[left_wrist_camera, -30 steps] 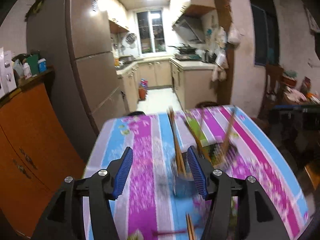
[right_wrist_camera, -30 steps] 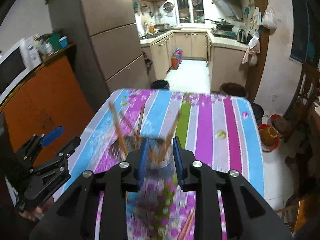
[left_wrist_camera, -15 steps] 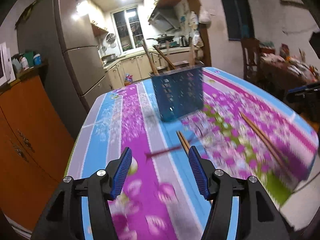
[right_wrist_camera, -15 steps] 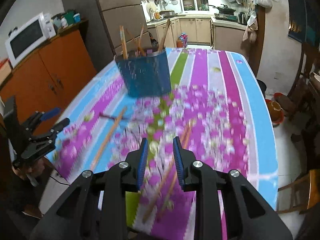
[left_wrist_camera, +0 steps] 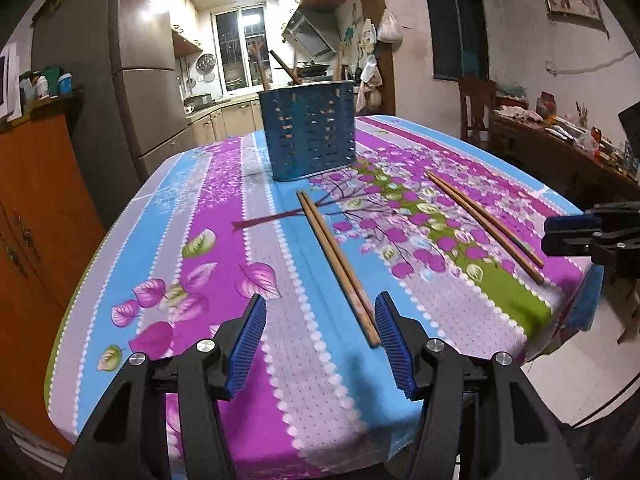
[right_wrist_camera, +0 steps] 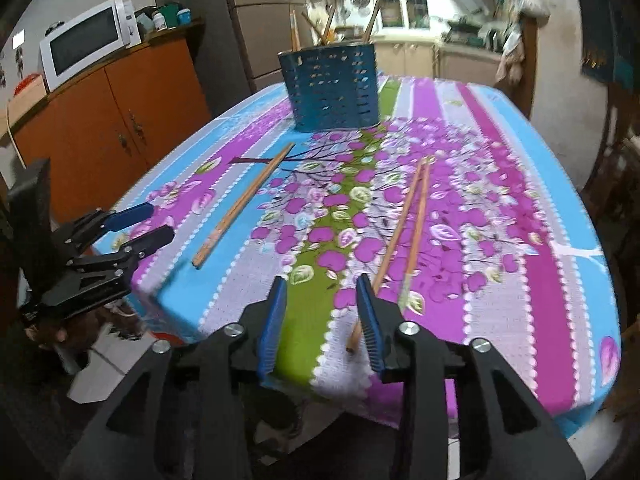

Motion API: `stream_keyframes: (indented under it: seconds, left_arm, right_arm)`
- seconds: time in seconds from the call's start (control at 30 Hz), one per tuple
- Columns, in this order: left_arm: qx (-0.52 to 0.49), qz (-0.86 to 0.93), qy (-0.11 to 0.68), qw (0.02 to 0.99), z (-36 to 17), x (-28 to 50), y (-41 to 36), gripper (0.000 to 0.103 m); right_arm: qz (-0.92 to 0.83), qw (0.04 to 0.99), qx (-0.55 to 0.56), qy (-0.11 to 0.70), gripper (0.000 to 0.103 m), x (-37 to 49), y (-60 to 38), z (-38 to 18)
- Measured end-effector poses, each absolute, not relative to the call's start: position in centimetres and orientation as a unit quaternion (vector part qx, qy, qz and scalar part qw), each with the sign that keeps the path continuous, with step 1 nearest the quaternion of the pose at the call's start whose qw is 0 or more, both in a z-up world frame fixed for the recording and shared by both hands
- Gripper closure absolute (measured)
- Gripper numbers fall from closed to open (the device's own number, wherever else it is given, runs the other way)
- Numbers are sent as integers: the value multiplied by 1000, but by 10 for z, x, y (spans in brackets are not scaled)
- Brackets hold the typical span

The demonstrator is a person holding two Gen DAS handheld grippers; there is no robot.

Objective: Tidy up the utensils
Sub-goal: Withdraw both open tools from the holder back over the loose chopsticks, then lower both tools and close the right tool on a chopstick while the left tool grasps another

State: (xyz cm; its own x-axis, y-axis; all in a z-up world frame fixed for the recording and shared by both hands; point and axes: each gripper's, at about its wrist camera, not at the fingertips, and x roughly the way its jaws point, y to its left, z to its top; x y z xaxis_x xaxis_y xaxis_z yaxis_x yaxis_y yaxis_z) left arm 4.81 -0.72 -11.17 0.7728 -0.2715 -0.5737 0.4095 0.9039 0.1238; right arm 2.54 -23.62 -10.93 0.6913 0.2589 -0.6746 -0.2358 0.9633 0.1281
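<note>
A blue perforated utensil holder (left_wrist_camera: 308, 132) stands on the far part of the table with several chopsticks in it; it also shows in the right wrist view (right_wrist_camera: 332, 86). Two pairs of wooden chopsticks lie flat on the cloth. One pair (left_wrist_camera: 336, 258) lies just ahead of my left gripper (left_wrist_camera: 320, 340), which is open and empty near the table's front edge. The other pair (right_wrist_camera: 400, 236) lies ahead of my right gripper (right_wrist_camera: 320, 320), also open and empty. The left gripper shows in the right wrist view (right_wrist_camera: 136, 224), and the right gripper shows in the left wrist view (left_wrist_camera: 568, 234).
The table carries a striped floral cloth (left_wrist_camera: 208, 216). An orange cabinet (right_wrist_camera: 108, 120) with a microwave (right_wrist_camera: 88, 46) stands at the left, a fridge (left_wrist_camera: 140, 80) behind it. A wooden chair (left_wrist_camera: 476, 108) and a cluttered sideboard stand at the right.
Both grippers have drawn back from above the holder to the table's near edge and dropped low. The right gripper's jaws have opened wider. The chopsticks on the cloth have not moved.
</note>
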Motion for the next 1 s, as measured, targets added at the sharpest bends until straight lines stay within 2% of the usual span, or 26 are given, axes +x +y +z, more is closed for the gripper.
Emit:
stream_keyframes:
  seconds: [0.13, 0.23, 0.3, 0.47, 0.67, 1.0]
  left_arm:
    - [148, -199, 241, 938, -114, 21, -23, 45]
    - [160, -200, 222, 941, -120, 9, -35, 46]
    - [168, -203, 219, 940, -125, 4, -46, 50]
    - [192, -188, 193, 944, -135, -3, -59, 50]
    - [186, -209, 217, 935, -142, 6, -60, 50]
    - [171, -213, 239, 932, -153, 17, -66, 50]
  right_arm:
    - [105, 932, -40, 344, 66, 8, -230, -118]
    - [108, 935, -48, 334, 66, -2, -229, -122]
    - [112, 936, -46, 331, 66, -7, -229, -123]
    - [129, 940, -46, 312, 66, -15, -228, -119]
    - [149, 944, -37, 293, 66, -14, -220, -112]
    - [142, 941, -27, 307, 66, -12, -227, -116]
